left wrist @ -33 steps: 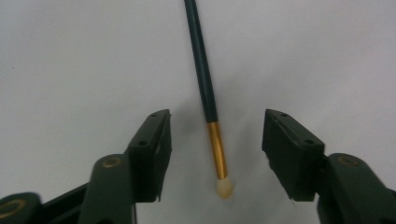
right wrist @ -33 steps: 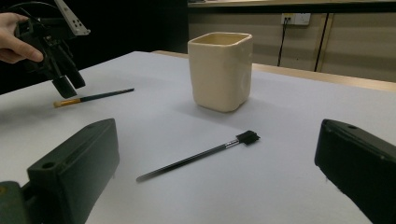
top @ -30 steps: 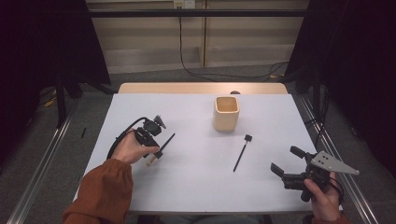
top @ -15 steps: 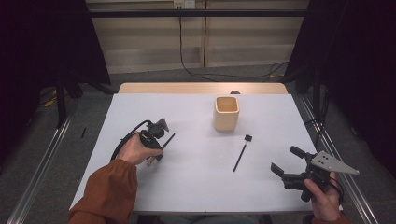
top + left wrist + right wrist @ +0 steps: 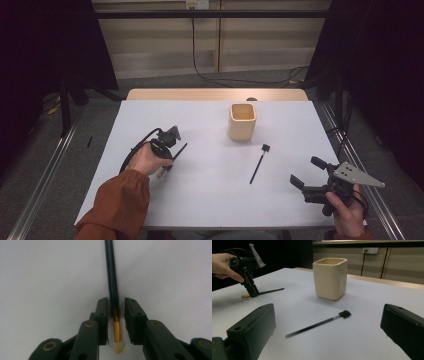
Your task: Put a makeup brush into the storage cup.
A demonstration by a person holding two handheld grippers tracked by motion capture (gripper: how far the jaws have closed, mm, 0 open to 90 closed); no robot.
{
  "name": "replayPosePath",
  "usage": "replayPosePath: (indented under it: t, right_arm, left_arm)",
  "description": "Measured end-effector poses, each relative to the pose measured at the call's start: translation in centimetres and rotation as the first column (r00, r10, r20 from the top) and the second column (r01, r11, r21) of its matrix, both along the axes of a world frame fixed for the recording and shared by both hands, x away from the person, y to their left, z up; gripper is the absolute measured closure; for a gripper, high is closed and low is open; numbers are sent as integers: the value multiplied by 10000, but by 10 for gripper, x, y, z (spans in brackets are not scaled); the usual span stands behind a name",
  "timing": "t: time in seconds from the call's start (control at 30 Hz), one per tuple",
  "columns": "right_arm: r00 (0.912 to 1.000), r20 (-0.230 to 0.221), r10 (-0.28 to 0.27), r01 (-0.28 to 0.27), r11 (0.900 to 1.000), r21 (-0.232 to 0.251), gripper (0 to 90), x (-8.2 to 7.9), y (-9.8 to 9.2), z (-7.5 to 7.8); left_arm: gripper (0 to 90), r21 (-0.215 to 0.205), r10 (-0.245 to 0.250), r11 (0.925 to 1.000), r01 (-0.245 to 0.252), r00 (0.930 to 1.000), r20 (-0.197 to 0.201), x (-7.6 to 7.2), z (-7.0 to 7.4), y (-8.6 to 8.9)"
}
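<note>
**Left fingers closing around a thin brush handle**

The left gripper (image 5: pixel 116 307) has just been closing; its fingers (image 5: pixel 103 312) stand narrowly apart around the pencil-like brush (image 5: pixel 111 277), seemingly not yet pinching. It looks light, stiff and slippery, so gripping near the gold band suits it. Dark shaft, pale tip; it lies on the bench (image 5: pixel 210 195), left side. The right gripper (image 5: pixel 307 176) rests open at near right.

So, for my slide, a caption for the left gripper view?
Left gripper closing around a dark brush's gold ferrule on the white table.
</note>
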State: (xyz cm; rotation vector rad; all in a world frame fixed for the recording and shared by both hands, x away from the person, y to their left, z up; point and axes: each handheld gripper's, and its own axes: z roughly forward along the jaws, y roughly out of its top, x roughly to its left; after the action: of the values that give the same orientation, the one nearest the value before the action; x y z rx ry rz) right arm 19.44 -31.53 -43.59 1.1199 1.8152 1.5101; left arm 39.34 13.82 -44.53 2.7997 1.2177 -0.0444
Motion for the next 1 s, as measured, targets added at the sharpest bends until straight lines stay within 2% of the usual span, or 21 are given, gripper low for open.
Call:
replayPosePath:
  t: [0.27, 0.4, 0.6, 0.87, 1.0]
  right_arm:
    - [10000, -67, 6, -6, 10000, -19, 0, 1, 0, -1]
    - [10000, -54, 53, -54, 10000, -63, 0, 1, 0, -1]
    - [10000, -97, 15, -16, 10000, -57, 0, 1, 0, -1]
    - [9999, -123, 13, -14, 9999, -103, 0, 1, 0, -2]
    - [9999, -123, 0, -1, 10000, -87, 0, 1, 0, -2]
  left_arm:
    - [789, 130, 80, 9999, -78, 9999, -99, 1, 0, -1]
    - [839, 178, 0, 9998, -1, 10000, 17, 2, 0, 0]
    - [844, 218, -165, 9996, 161, 9996, 217, 0, 1, -1]
    - [846, -159, -71, 9998, 74, 9997, 235, -1, 2, 5]
    - [846, -562, 126, 9984, -110, 9995, 273, 1, 4, 11]
